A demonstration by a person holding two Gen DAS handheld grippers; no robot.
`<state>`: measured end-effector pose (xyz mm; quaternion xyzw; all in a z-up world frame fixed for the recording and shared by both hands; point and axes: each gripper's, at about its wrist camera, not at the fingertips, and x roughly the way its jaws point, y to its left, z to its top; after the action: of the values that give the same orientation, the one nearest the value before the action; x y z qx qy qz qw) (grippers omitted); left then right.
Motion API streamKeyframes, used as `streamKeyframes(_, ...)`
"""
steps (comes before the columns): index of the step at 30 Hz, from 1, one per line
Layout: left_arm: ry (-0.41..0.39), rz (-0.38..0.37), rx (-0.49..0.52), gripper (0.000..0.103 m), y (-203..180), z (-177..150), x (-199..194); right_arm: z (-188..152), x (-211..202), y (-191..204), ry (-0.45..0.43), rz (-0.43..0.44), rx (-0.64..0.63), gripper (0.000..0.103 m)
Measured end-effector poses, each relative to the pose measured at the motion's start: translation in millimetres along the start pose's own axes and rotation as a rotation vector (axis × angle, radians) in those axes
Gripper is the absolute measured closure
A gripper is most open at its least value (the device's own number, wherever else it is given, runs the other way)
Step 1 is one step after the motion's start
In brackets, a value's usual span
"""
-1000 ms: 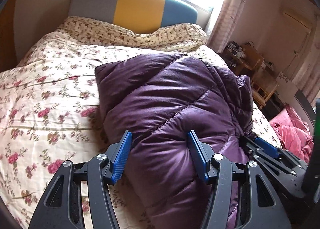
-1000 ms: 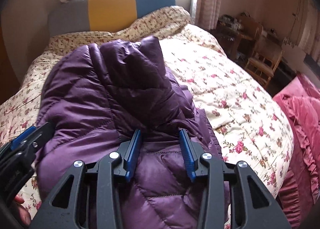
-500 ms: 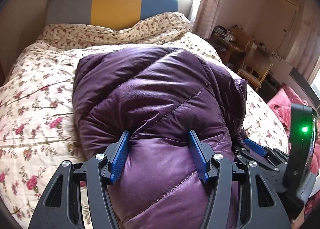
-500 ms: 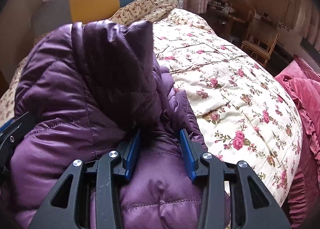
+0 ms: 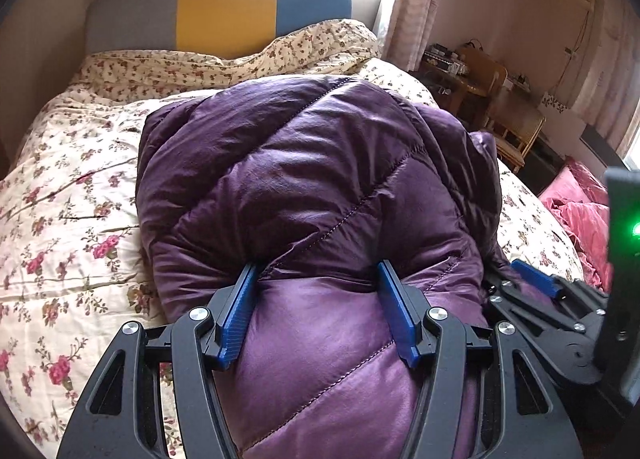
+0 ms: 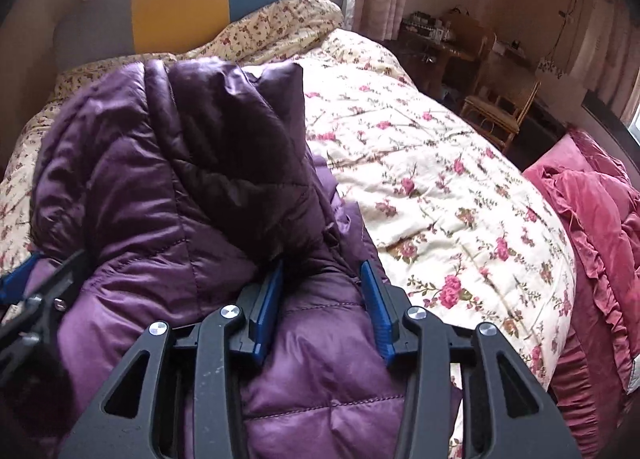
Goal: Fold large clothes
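Coat [image 5: 312, 195] lies bunched on the bed [image 5: 68, 195], both grippers, left [image 5: 318, 311] and right [image 6: 324, 303], squeezing its puffy near edge.

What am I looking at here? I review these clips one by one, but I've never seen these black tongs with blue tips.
No robot here: a person holds a two-finger gripper in each hand, each carrying a fisheye camera that looks along its fingers. One picture is from the left gripper, the other from the right gripper; each also shows the other gripper at its edge. A bulky purple quilted down jacket lies bunched on a bed with a floral duvet, below a grey, yellow and blue headboard. Pink bedding lies to the right, with wooden furniture beyond. Both grippers clamp thick folds of the jacket between their blue pads, so the jaws stand apart. The right gripper's jaws have just been opening slightly, with fabric between them.
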<state>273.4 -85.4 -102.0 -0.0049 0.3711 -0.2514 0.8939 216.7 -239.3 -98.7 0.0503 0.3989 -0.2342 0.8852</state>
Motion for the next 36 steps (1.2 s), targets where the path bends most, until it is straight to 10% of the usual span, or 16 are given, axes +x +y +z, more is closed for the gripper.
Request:
streamKeyframes(10, -0.005, -0.005, -0.003, 0.044, 1.3, 1.4, -1.8, 15.6, -24.1, 8.7, -0.086, 0.028, -0.003, 0.052)
streamKeyframes(36, 0.023, 0.055, 0.022, 0.036, 3.1, 13.1, 26.6, 4.4, 45.3, 7.1, 0.012, 0.099, -0.036, 0.047)
